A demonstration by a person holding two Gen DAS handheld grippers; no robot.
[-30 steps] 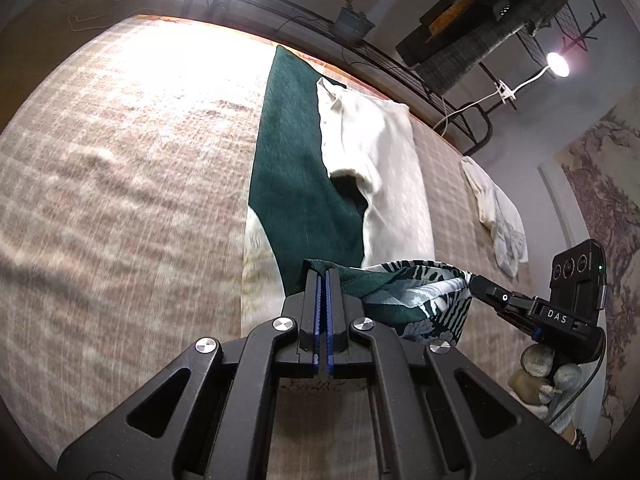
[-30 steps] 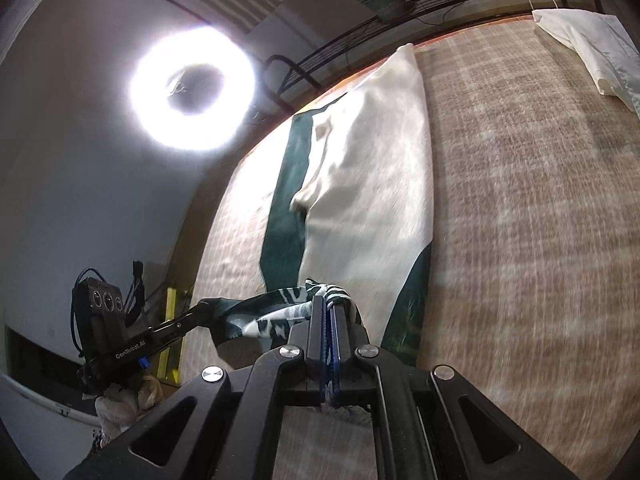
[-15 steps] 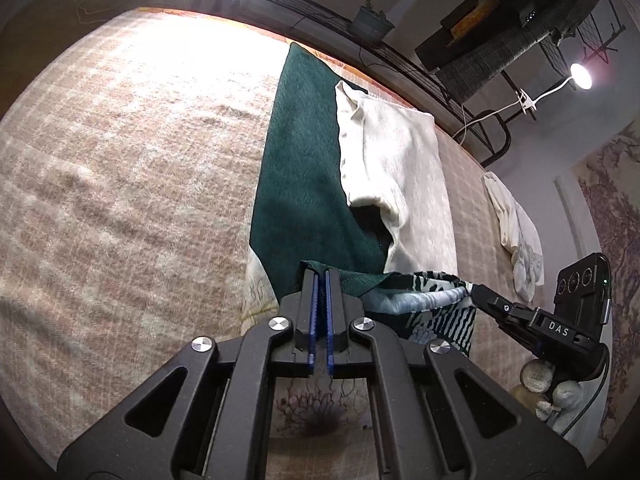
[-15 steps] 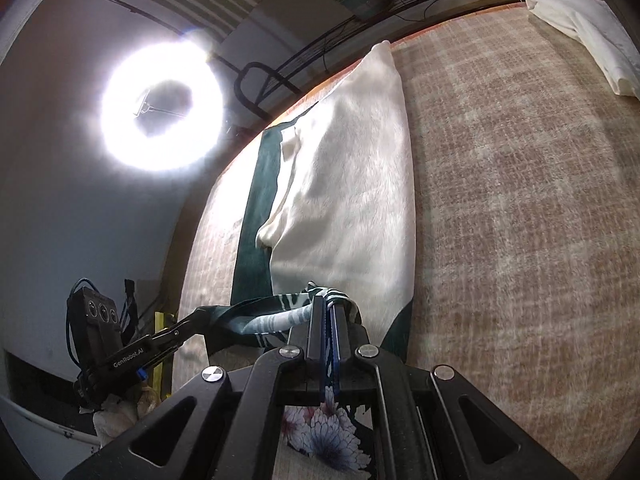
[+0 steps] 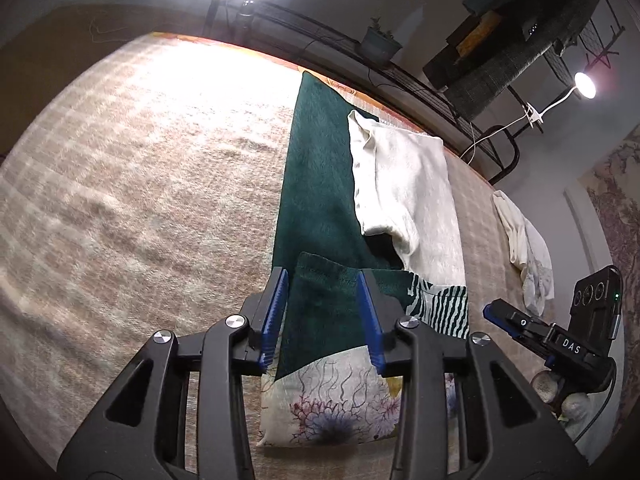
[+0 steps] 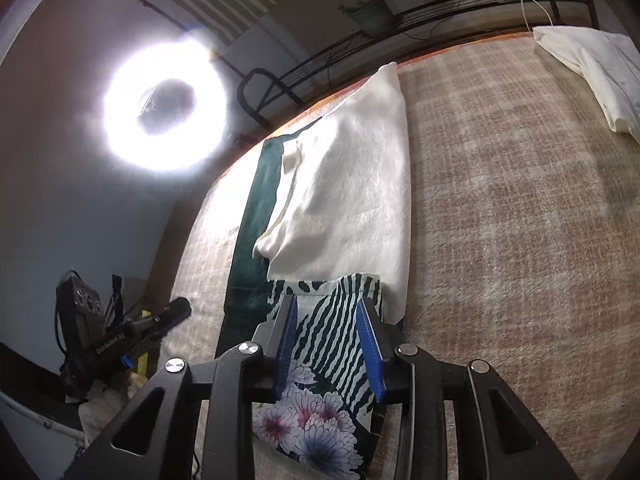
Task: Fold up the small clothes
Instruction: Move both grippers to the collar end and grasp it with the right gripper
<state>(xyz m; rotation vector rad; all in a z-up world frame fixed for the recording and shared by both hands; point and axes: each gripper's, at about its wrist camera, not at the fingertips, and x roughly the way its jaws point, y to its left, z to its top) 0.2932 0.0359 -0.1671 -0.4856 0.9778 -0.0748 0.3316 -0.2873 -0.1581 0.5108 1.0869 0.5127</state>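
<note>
Beyond printed garment, cream cloth

Left gripper spread wide over the green cloth, its near edge folded onto a floral garment; a white shirt lies far right, right gripper nearby.

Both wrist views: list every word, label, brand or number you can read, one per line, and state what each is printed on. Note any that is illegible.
"DAS" - white letters on the black body of the right gripper, seen from the left wrist view.
White lettering on the black body of the left gripper, seen from the right wrist view: too blurred to read with certainty.
No readable text on the patterned garment or elsewhere.
</note>
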